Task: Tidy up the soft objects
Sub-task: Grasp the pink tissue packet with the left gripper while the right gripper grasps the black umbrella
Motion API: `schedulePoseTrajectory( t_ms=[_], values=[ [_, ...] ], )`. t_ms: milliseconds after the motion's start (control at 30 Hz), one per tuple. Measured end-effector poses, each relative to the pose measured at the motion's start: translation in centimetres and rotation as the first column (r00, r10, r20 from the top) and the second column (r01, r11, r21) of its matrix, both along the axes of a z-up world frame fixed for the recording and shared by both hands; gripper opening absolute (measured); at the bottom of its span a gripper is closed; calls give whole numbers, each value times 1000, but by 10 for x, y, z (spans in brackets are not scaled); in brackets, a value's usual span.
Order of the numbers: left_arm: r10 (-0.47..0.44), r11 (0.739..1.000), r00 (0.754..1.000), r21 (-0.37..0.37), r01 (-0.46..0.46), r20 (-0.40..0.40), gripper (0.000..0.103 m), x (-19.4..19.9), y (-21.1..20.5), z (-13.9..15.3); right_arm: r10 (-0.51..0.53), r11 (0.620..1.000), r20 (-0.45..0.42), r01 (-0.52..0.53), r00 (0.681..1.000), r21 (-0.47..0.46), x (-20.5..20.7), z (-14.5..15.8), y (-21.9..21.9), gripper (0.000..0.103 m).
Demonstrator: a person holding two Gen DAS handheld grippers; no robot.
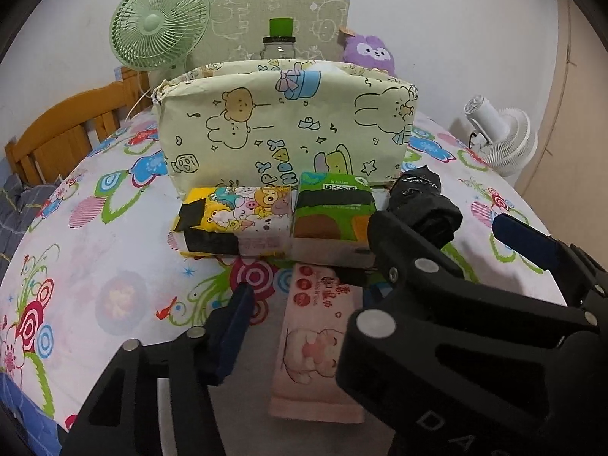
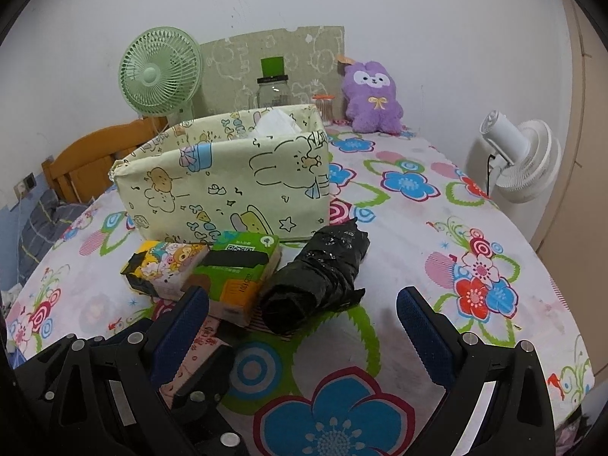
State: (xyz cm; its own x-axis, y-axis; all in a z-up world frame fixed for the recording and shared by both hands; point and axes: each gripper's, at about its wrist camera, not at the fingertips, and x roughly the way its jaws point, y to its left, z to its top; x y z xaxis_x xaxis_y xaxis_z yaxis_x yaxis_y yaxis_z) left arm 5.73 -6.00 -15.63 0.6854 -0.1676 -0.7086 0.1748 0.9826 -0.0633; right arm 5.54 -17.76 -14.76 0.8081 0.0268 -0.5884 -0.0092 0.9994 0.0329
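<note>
Floral bedsheet (image 2: 418,197) under my left gripper (image 1: 300,326), jaws straddling the pink tissue pack (image 1: 311,342); my right gripper (image 2: 304,326), wide apart, faces the black bag roll (image 2: 315,277) before the fabric bin (image 2: 228,174).

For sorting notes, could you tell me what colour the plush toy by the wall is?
Purple plush toy, white face, yellow bow; right wrist view shows it best.

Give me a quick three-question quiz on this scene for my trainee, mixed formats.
1. True or false: the black bag roll lies inside the fabric box.
2. Which tissue pack lies nearest the cameras, in front of the other two? A yellow, B green, C pink.
3. What colour is the plush toy by the wall?

Key: 1 false, it lies on the cloth in front of the box. 2 C, the pink pack. 3 purple.
</note>
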Motion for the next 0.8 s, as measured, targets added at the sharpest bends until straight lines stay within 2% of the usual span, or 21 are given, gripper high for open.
schedulePoseTrajectory(
  t_ms=[67, 100, 200, 367, 433, 600, 667, 800],
  values=[
    [14, 1000, 1000, -1, -14, -1, 42, 1, 3, 1, -1, 1000, 0, 1, 1000, -3, 1, -1, 1, 101],
    [16, 1000, 1000, -1, -16, -2, 41, 1, 4, 1, -1, 1000, -2, 1, 1000, -5, 2, -1, 1, 101],
    [17, 1000, 1000, -14, -17, -9, 40, 3, 6, 1, -3, 1000, -13, 3, 1000, 3, 5, -2, 1, 98],
    [24, 1000, 1000, -9, -24, -6, 40, 5, 6, 0, -3, 1000, -49, 4, 999, 24, 12, -7, 1, 83],
    [27, 1000, 1000, -8, -27, -5, 40, 6, 5, 0, -4, 999, -57, 6, 998, 31, 13, -8, 0, 80],
    [31, 999, 999, -9, -31, -5, 40, 6, 6, 0, -6, 999, -72, 9, 997, 52, 16, -12, -2, 61],
    [31, 999, 999, -11, -32, -7, 40, 7, 6, 0, -9, 998, -68, 13, 998, 55, 15, -11, -2, 49],
    [33, 999, 999, -11, -33, -8, 40, 6, 5, 1, -18, 998, -63, 21, 998, 55, 13, -10, -2, 41]
  ],
)
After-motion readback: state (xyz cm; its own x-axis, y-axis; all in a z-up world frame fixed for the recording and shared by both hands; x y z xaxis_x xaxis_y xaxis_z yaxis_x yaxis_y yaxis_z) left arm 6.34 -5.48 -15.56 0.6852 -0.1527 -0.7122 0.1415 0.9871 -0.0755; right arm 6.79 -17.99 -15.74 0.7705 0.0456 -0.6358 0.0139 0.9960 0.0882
